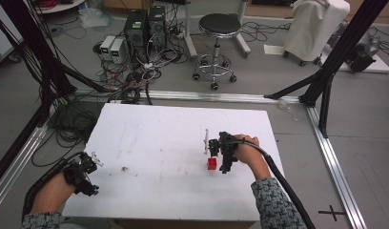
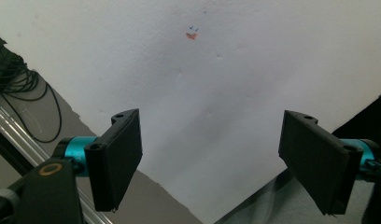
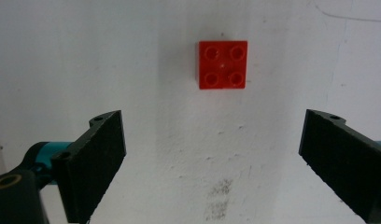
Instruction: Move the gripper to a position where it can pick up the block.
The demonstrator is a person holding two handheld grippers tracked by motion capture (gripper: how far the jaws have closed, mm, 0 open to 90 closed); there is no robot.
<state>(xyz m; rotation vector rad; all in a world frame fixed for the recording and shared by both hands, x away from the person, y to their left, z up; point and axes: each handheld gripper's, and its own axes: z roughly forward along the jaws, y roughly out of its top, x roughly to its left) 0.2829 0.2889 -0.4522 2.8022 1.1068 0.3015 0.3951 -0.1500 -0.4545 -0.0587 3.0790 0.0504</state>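
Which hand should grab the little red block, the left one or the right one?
Probably the right. The right gripper hangs just over the red block, jaws open, with the block straight ahead of them. The left gripper is open too, but sits at the table's far left edge.

Red brick point(image 3: 223, 64) beyond wide-spread gripper point(image 3: 221, 163)

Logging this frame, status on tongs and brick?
Both tongs open, empty. Right tongs above red brick, not touching. Left tongs over bare table. Nothing blocking.
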